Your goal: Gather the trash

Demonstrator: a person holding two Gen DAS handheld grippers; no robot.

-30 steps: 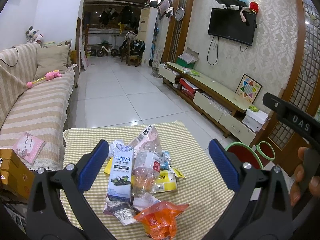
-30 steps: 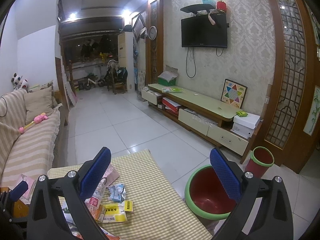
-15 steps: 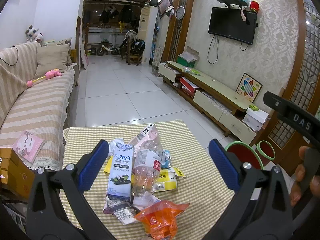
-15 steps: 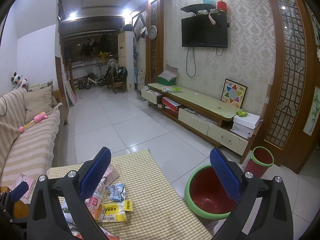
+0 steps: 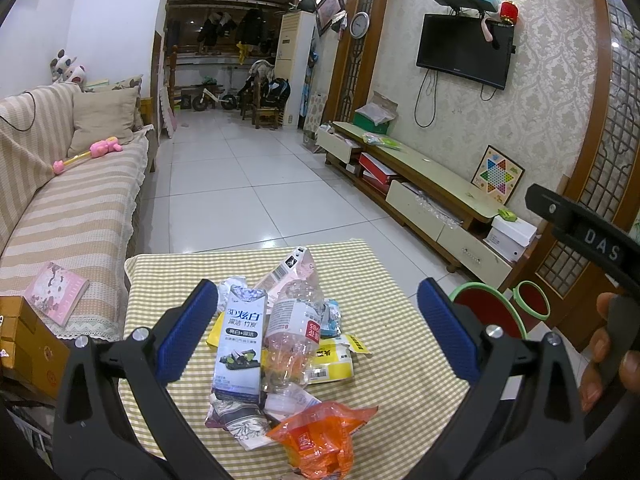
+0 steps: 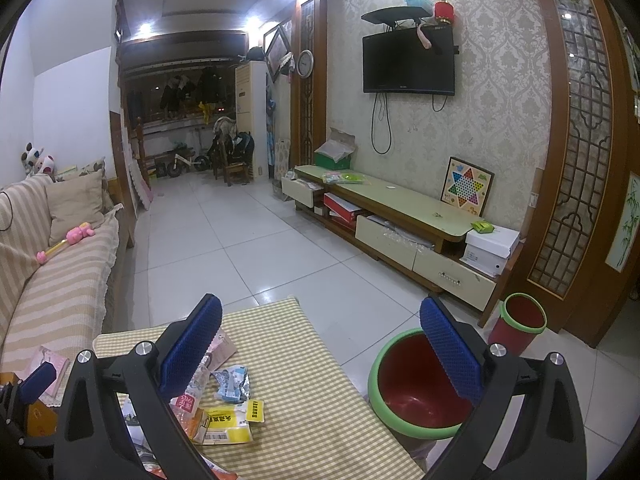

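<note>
A heap of trash lies on the checked tablecloth (image 5: pixel 392 304): a white and blue carton (image 5: pixel 240 344), a crushed clear bottle (image 5: pixel 294 332), a yellow packet (image 5: pixel 332 364), an orange wrapper (image 5: pixel 320 436). My left gripper (image 5: pixel 316 320) is open and empty, hovering above the heap. My right gripper (image 6: pixel 318 352) is open and empty above the table's right part. A large red bin with a green rim (image 6: pixel 416 388) stands on the floor to the right of the table. The yellow packet (image 6: pixel 232 424) and a crumpled blue wrapper (image 6: pixel 234 384) show in the right wrist view.
A small red bin (image 6: pixel 520 324) stands beside the TV cabinet (image 6: pixel 400 216). A striped sofa (image 5: pixel 68 216) runs along the left with a pink booklet (image 5: pixel 56 292). Cardboard boxes (image 5: pixel 24 344) sit left of the table. White tiled floor (image 5: pixel 248 200) stretches ahead.
Both grippers have stayed almost still and open. The trash heap has not moved.
</note>
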